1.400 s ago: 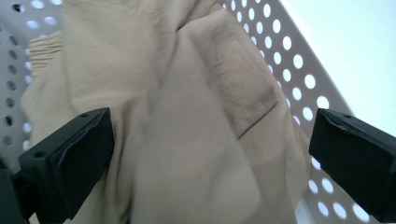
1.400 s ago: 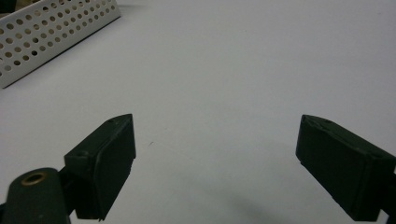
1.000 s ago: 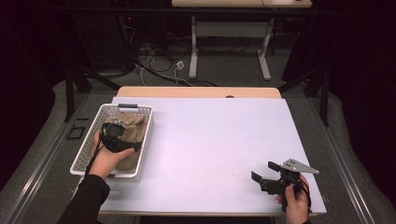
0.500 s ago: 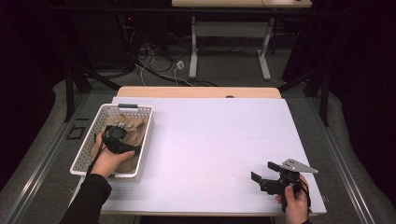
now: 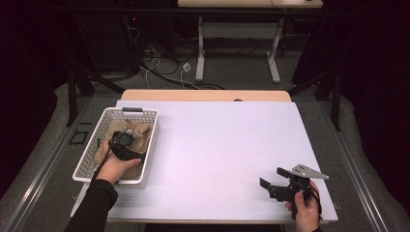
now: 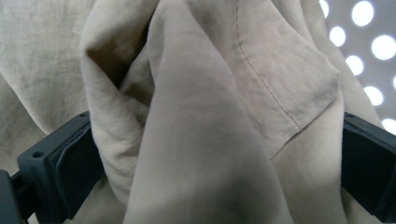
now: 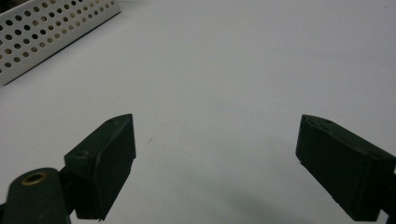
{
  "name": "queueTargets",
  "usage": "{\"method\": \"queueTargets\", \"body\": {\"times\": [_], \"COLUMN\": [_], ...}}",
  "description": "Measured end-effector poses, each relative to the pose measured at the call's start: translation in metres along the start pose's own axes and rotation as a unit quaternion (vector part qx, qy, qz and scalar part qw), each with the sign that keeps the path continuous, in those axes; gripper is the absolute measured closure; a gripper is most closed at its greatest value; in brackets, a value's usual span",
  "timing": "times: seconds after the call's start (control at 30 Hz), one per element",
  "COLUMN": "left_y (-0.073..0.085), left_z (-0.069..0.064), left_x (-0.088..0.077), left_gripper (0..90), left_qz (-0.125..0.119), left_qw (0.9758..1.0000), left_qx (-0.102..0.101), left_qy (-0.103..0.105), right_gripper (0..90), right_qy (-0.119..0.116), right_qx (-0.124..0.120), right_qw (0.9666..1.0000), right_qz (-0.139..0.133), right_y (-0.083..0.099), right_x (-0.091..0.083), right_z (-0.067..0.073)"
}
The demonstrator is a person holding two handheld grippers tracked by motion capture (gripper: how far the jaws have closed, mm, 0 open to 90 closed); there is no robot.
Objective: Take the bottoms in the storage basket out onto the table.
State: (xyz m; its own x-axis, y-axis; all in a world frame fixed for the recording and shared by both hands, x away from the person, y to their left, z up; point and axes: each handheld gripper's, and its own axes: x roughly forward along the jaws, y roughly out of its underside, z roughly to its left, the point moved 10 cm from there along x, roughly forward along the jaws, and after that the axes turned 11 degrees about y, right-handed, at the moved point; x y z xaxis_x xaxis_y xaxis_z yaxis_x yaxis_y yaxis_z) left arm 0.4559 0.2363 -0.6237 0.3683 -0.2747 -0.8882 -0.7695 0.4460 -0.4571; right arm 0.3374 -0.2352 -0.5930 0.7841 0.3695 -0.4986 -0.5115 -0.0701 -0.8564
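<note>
Left tool (image 5: 123, 140) reaches into perforated basket (image 5: 89, 157).
Its jaws flank beige cloth (image 6: 210, 121), grip unconfirmed; right tool (image 5: 273, 180) gapes empty above tabletop (image 5: 217, 145).

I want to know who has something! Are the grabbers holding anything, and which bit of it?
The left gripper straddles a bunched fold of the beige cloth in the basket, jaws wide, not pinching yet. The right gripper holds nothing.

Basket (image 5: 149, 145) walls hem cloth (image 6: 201, 121) (tabletop (image 5: 222, 145) bare)

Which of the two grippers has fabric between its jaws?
The left gripper, down in the white basket with beige cloth between its jaws; the right gripper's are empty.
</note>
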Motion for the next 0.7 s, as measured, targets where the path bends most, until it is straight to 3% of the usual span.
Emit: {"method": "queueTargets", "body": {"times": [0.13,0.33,0.47,0.6,0.7], "left_y": [0.0010,0.0021,0.0009,-0.0007,-0.0004], "left_z": [0.0003,0.0010,0.0036,0.0054,0.0065], "left_x": [0.0027,0.0041,0.0031,0.0032,0.0014], "left_gripper": [0.2,1.1,12.0,21.7,33.1], "left_qz": [0.012,0.009,-0.011,-0.041,-0.048], "left_qw": [0.9998,0.9999,0.9999,0.9988,0.9984], "left_qx": [0.006,0.000,-0.003,0.008,0.010], "left_qy": [-0.015,-0.007,0.009,0.023,0.028], "right_gripper": [11.8,11.8,11.8,11.8,11.8], "right_qy": [0.000,-0.001,-0.002,-0.003,-0.003], "right_qx": [0.002,0.006,0.006,0.006,0.005], "right_qw": [1.0000,1.0000,1.0000,1.0000,1.0000], "right_qz": [0.000,0.004,0.004,0.004,0.004], "right_y": [0.0001,0.0009,0.0009,0.0010,0.0011], "right_x": [0.0003,0.0004,0.0003,0.0003,0.0005], "right_z": [-0.0002,-0.0009,-0.0007,-0.0001,-0.0006]}}
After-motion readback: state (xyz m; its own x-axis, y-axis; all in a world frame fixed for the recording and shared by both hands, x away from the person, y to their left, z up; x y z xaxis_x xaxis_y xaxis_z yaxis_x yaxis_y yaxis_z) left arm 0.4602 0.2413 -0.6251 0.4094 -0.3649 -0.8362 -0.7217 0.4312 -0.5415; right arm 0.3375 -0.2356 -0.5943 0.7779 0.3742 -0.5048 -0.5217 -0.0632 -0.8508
